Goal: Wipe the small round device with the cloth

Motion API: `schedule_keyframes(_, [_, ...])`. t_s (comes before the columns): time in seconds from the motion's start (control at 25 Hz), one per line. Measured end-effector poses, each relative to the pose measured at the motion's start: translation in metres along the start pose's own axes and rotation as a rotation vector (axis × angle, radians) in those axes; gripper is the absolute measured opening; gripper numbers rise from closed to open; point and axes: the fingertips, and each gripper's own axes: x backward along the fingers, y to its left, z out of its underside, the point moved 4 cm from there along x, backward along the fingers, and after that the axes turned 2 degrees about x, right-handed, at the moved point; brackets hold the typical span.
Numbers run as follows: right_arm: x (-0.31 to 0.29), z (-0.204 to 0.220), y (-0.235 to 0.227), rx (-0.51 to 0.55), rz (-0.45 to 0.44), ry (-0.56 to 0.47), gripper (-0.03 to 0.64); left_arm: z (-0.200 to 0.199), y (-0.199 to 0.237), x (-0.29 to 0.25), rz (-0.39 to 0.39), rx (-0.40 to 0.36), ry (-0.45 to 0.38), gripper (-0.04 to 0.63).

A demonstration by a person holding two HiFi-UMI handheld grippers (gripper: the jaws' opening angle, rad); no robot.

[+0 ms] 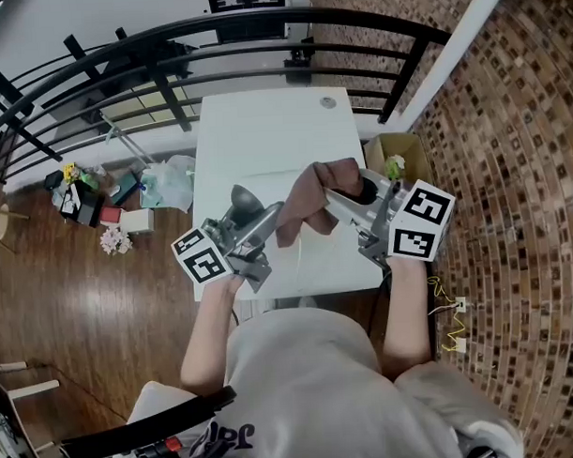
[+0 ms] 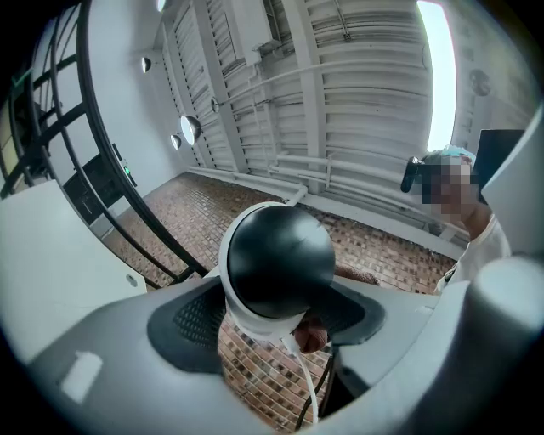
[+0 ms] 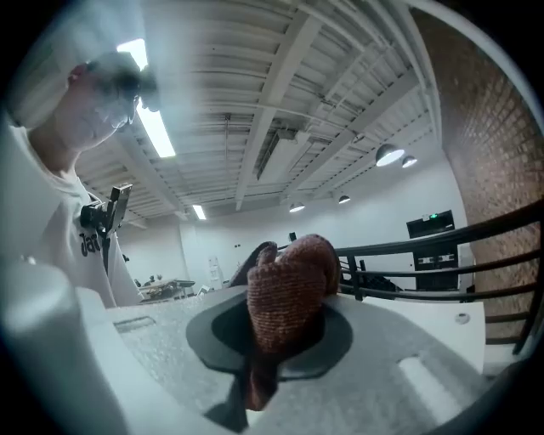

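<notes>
The small round device (image 2: 276, 263) is clamped in the left gripper (image 1: 253, 217) over the worktop's (image 1: 264, 130) near edge. The brown cloth (image 1: 309, 199) is pinched in the right gripper (image 1: 361, 207) just beside it. The smooth device could be squeezed out by hard wiping, or its dangling cable (image 2: 308, 386) snagged. Bare worktop is left toward the far edge.

A white table (image 1: 265, 140) stands at centre, with a curved black railing (image 1: 168, 49) sweeping from nine to one o'clock behind it. Dark wooden floor (image 1: 74, 315) fills eight o'clock, with clutter (image 1: 107, 206) at nine. Small-brick paving (image 1: 519, 168) covers three o'clock, and a cardboard box (image 1: 408, 153) sits at two, under a white beamed ceiling (image 3: 280, 102) with strip lights.
</notes>
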Motion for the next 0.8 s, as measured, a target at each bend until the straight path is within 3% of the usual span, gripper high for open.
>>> schedule_keyframes(0.2, [0.001, -0.007, 0.002, -0.009, 0.016, -0.040, 0.026, -0.001, 0.002, 0.004, -0.003, -0.030, 0.043, 0.356])
schedule_keyframes(0.36, [0.006, -0.006, -0.013, -0.013, 0.092, -0.026, 0.026, 0.006, -0.006, 0.005, 0.026, -0.075, 0.119, 0.356])
schedule_keyframes(0.6, [0.002, 0.038, -0.041, -0.118, 0.149, 0.045, 0.026, 0.009, -0.034, -0.006, 0.220, 0.046, 0.069, 0.356])
schedule_keyframes(0.8, [0.003, 0.073, -0.059, -0.202, 0.207, 0.090, 0.026, -0.004, -0.024, -0.001, 0.247, 0.174, -0.057, 0.356])
